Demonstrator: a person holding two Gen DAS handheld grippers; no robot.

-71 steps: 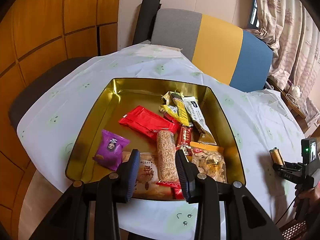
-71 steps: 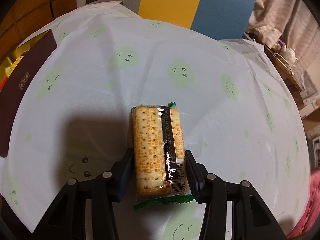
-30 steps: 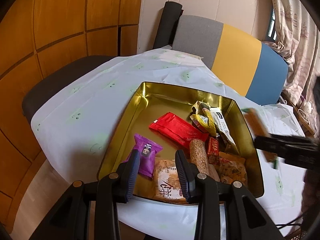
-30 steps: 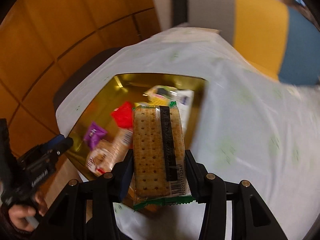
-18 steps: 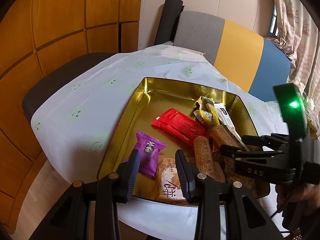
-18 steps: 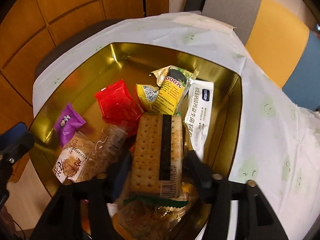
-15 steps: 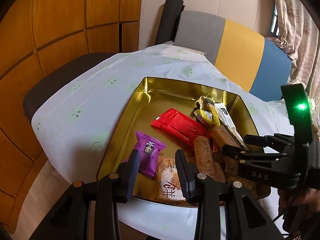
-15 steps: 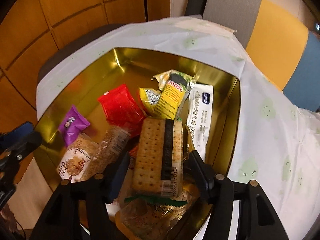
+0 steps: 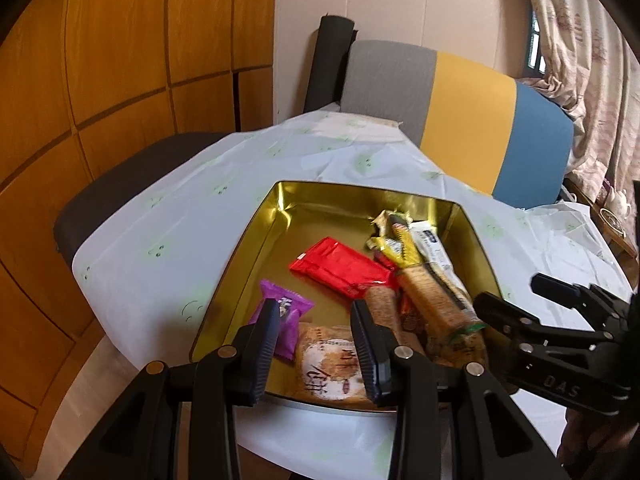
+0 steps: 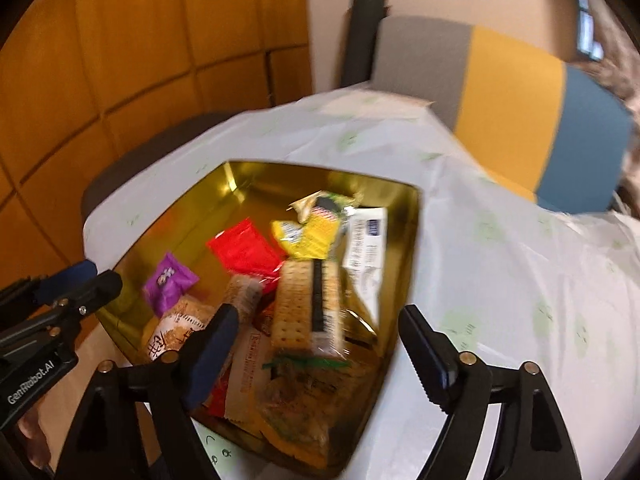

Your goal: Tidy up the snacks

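Inside the gold-coloured rectangular metal tin [image 10: 404,240], on top of the other snacks at its near end, lies the clear-wrapped pack of square dotted crackers with a black stripe [image 10: 308,304] — its long axis runs from the near rim toward the far wall, the green crimped end nearest the right tool [image 10: 316,344]. That tool points down at a slant over the tin's near right corner; its jaws have just been opening and now stand wide, released, the pack lying free between them with neither pad touching it. The left tool [image 9: 316,340] slants down over the near left rim, its ribbed black fingers [image 9: 266,344] narrowly parted and grasping nothing; in the right wrist view a hand shows at its handle. Around the crackers sit a glossy red foil packet [image 9: 344,272], a small purple pillow-shaped sachet [image 9: 286,320], a round grainy rice-cake pack [image 9: 328,368], a yellow crinkled wrapper [image 10: 308,236] and a long white sachet [image 10: 366,252]. The tin rests on the counter — covered by a pale, creased cloth printed with green smiling faces [image 9: 160,248].
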